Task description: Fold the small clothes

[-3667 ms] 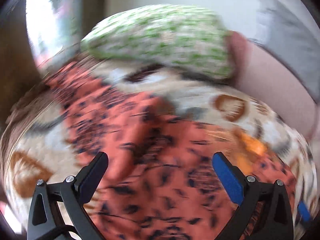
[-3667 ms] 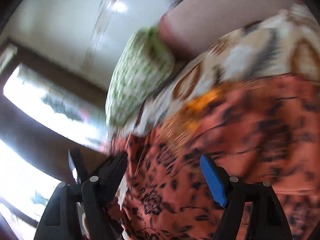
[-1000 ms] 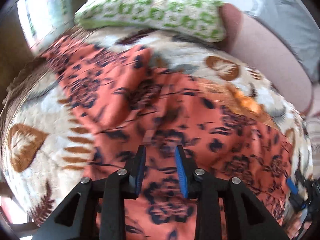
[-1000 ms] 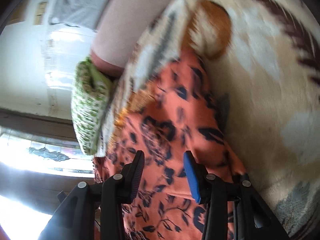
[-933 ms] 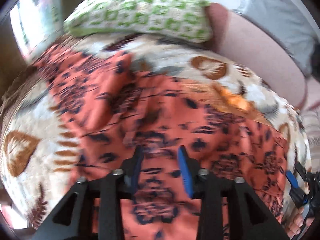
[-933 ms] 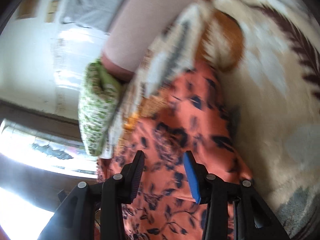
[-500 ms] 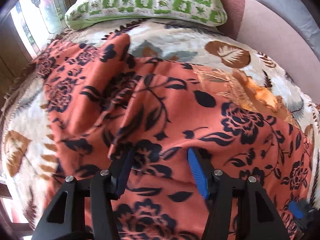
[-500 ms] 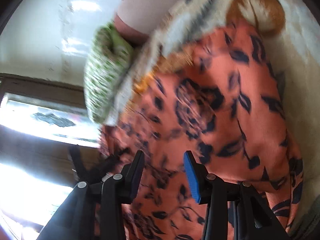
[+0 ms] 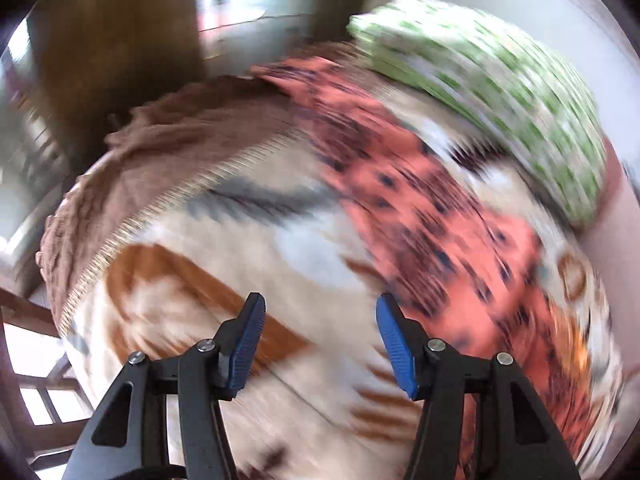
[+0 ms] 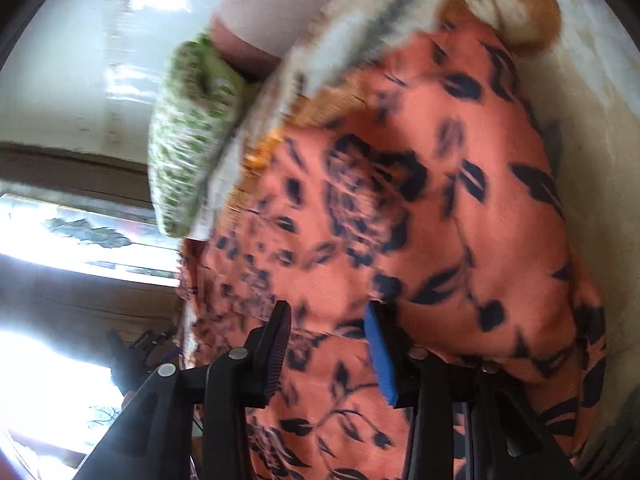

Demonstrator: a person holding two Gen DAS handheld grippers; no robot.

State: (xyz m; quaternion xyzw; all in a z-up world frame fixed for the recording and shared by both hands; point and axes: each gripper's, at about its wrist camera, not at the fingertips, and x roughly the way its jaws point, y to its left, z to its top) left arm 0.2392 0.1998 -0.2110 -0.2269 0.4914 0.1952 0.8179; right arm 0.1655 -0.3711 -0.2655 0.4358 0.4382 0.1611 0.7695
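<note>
Left gripper (image 9: 318, 342) has just opened wide over the blanket (image 9: 328, 248), nothing between; right gripper (image 10: 326, 354) pinches the orange dress (image 10: 432, 216).

The left gripper (image 9: 318, 344) has swung off the orange floral garment (image 9: 432, 220) and now hangs over bare blanket (image 9: 224, 264) beside it, its jaws having just been opening, nothing between them.
</note>
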